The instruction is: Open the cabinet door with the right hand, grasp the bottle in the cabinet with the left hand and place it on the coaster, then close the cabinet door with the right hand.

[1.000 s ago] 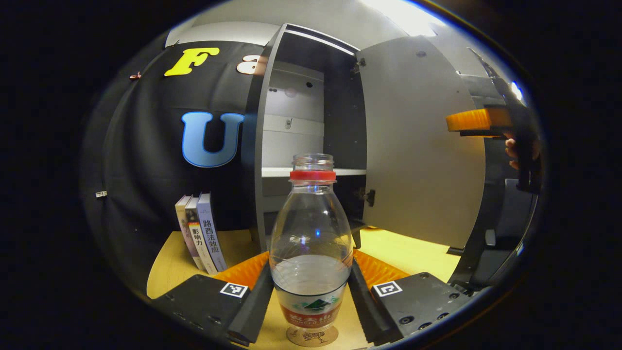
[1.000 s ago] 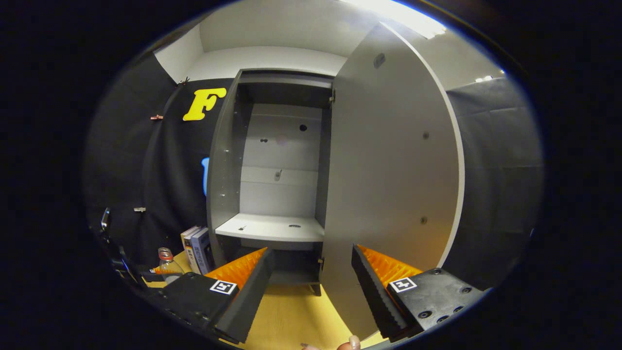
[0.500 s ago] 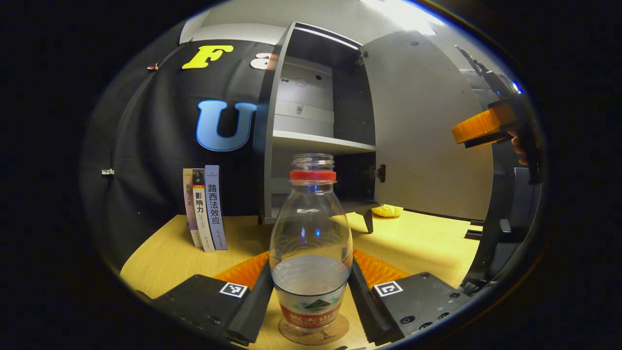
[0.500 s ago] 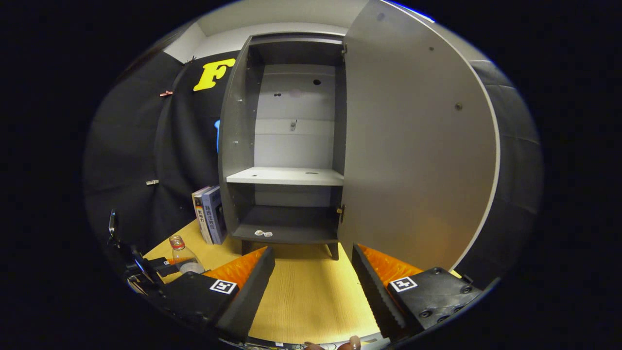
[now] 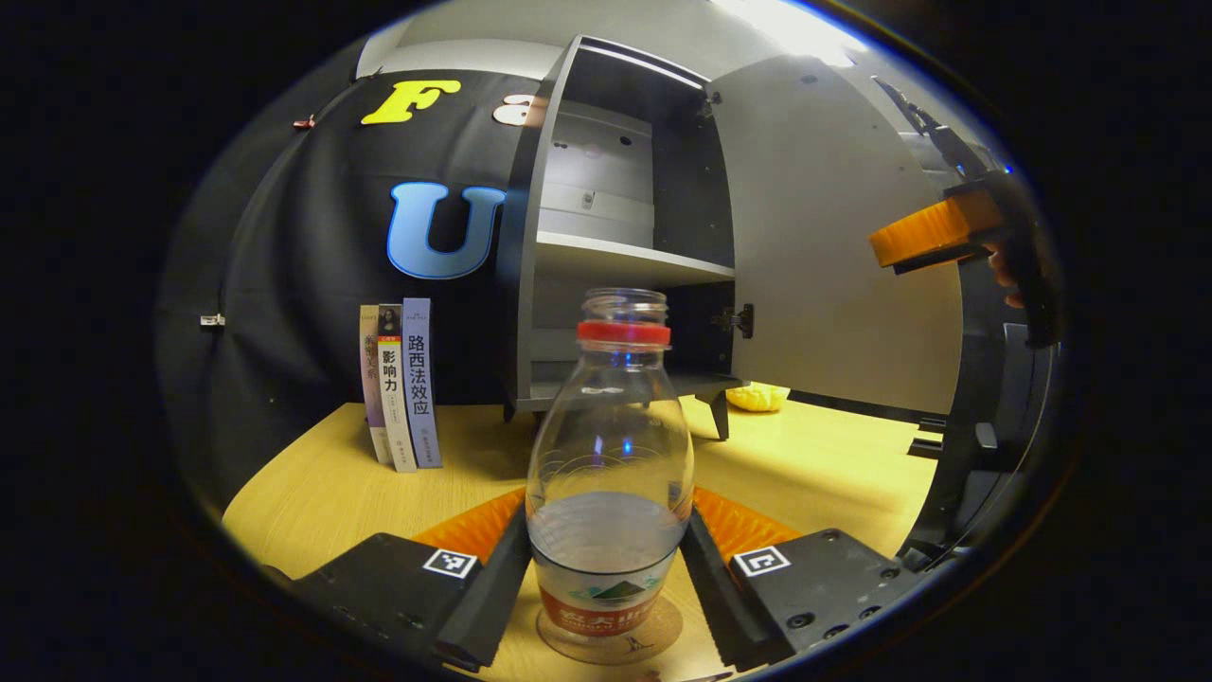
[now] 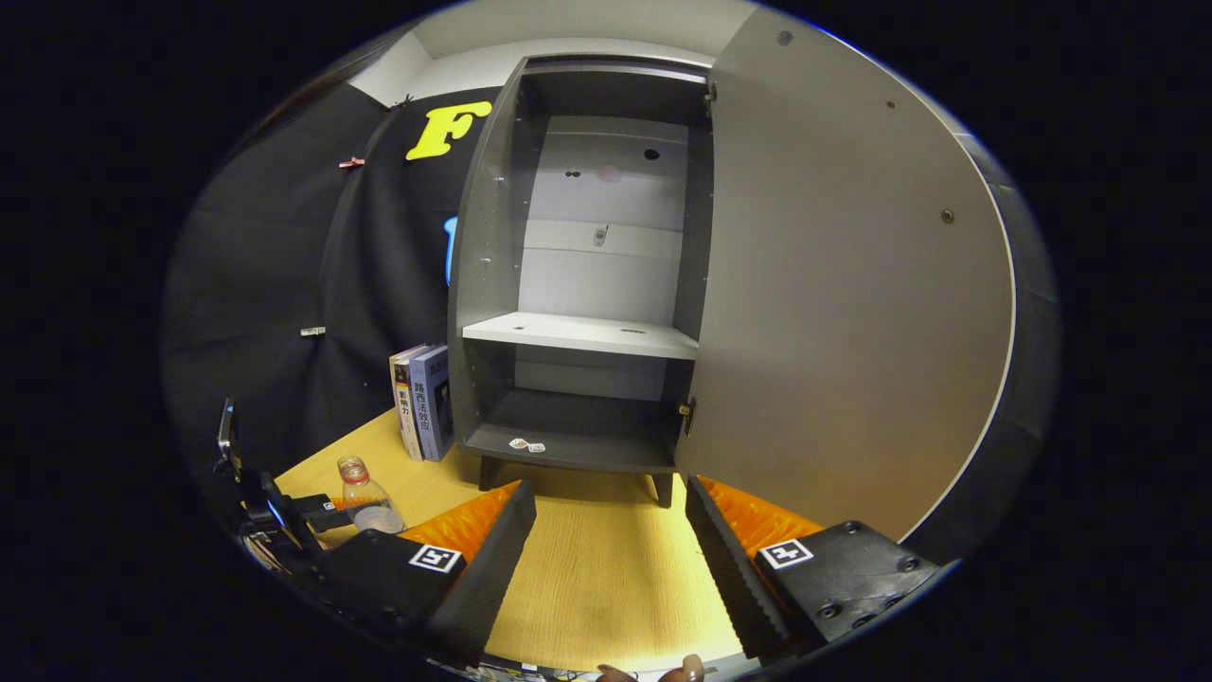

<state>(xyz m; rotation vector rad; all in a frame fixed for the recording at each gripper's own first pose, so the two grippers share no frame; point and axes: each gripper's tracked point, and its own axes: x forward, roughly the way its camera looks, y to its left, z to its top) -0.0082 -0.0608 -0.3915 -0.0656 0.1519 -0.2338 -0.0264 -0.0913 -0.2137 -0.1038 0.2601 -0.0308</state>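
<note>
A clear bottle (image 5: 611,445) with a red neck ring and no cap stands upright on a round coaster (image 5: 653,639) on the wooden table. My left gripper (image 5: 606,519) is shut on the bottle's lower body, a finger touching each side. The grey cabinet (image 5: 615,270) behind it has its door (image 5: 833,246) swung wide open. One of the right gripper's fingers (image 5: 928,237) hangs at the far right, by the door's edge. In the right gripper view, my right gripper (image 6: 611,516) is open and holds nothing, facing the cabinet (image 6: 582,332), the door (image 6: 833,284) to its right. The bottle (image 6: 365,502) shows small at lower left.
Three books (image 5: 402,384) lean upright left of the cabinet. A yellow object (image 5: 757,396) lies on the table behind the cabinet's leg. Small scraps (image 6: 525,443) lie on the cabinet's bottom board. A black stand (image 5: 966,445) rises at the right.
The bottle has come down onto the coaster with the left gripper around it. The right gripper has drawn back and tilted down, so more of the table and the cabinet's lower shelf shows.
</note>
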